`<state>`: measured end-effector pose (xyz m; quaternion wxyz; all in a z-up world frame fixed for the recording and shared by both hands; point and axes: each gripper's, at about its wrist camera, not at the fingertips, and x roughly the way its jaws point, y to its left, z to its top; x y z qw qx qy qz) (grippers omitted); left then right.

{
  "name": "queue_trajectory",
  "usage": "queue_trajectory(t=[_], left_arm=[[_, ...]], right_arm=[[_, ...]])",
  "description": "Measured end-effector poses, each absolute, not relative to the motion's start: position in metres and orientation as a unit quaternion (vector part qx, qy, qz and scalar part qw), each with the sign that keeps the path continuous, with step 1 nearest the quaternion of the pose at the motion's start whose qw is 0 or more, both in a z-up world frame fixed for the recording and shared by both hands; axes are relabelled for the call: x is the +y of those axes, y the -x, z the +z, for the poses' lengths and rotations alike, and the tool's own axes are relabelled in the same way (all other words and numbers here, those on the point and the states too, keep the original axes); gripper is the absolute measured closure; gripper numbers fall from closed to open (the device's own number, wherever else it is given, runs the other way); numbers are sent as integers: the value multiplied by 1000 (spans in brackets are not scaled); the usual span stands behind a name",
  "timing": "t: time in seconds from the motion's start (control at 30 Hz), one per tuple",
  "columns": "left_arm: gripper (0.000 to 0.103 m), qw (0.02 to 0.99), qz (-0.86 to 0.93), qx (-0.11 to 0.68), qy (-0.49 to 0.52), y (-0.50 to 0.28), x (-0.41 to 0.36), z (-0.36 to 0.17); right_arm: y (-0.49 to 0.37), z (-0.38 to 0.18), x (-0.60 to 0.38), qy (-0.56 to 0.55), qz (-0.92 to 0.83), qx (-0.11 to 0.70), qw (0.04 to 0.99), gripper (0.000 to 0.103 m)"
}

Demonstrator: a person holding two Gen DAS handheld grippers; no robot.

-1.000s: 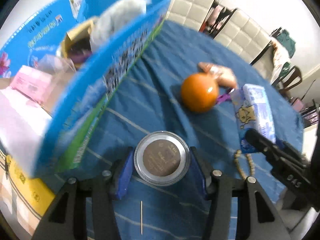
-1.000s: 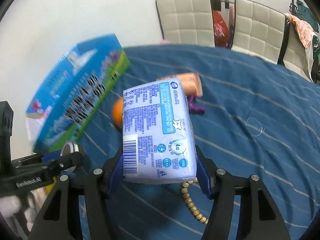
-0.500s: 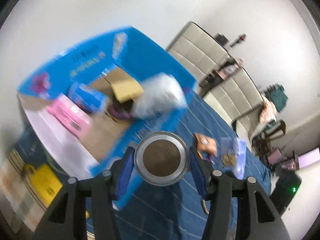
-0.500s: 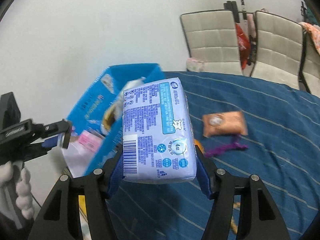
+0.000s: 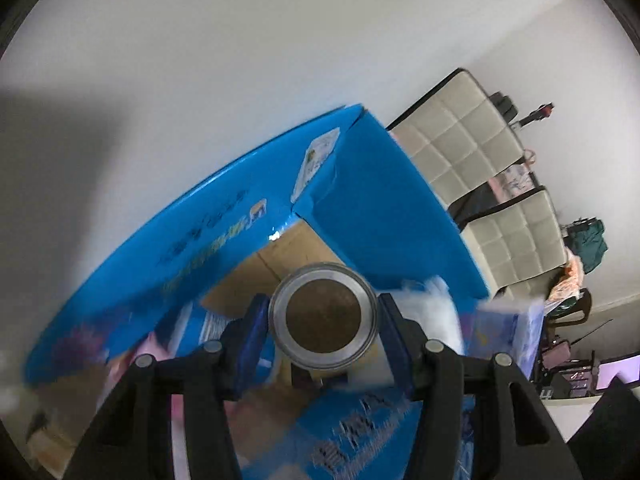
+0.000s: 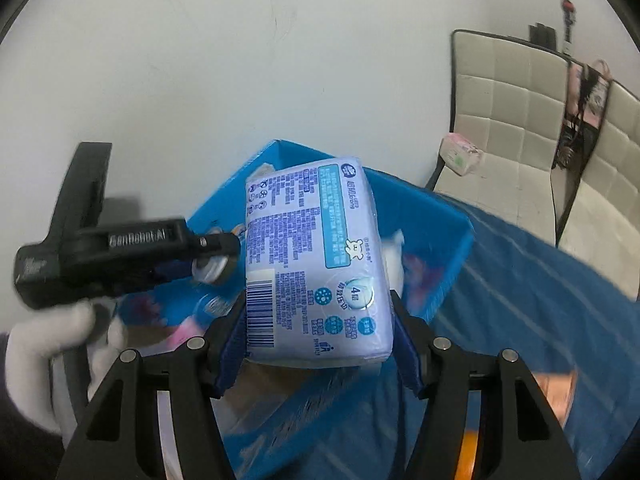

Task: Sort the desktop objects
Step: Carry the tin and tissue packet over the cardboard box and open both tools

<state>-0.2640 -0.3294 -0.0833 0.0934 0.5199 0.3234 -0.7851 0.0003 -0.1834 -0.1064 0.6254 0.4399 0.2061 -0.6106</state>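
My left gripper [image 5: 322, 330] is shut on a round silver tin with a brown lid [image 5: 322, 317] and holds it above the open blue cardboard box [image 5: 384, 184]. My right gripper [image 6: 316, 344] is shut on a pale blue tissue pack [image 6: 316, 264] and holds it over the same blue box [image 6: 448, 232]. The left gripper with the tin [image 6: 210, 266] shows at the left of the right wrist view, just beside the pack. The tissue pack [image 5: 506, 330] shows blurred at the right of the left wrist view.
The box holds a white crumpled bag [image 5: 430, 312], a pink pack [image 6: 188, 326] and other items. The blue striped tablecloth [image 6: 540, 300] lies to the right, with an orange snack packet [image 6: 556, 396] on it. Padded chairs [image 6: 500, 120] stand behind.
Both grippers rose from the table and moved left over the blue box, each carrying its object. The tin and the tissue pack now hang close together above the box opening.
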Motion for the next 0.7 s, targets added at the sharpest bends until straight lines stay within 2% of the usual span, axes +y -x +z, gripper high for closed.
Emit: queue_trajectory(t=[0.3, 0.7], left_arm=[[52, 96, -773, 304, -548, 299, -325, -127], [52, 99, -763, 304, -562, 296, -333, -139]], right_arm=[[-18, -138, -257, -419, -588, 347, 599, 38], [-16, -145, -269, -442, -576, 355, 589, 35]])
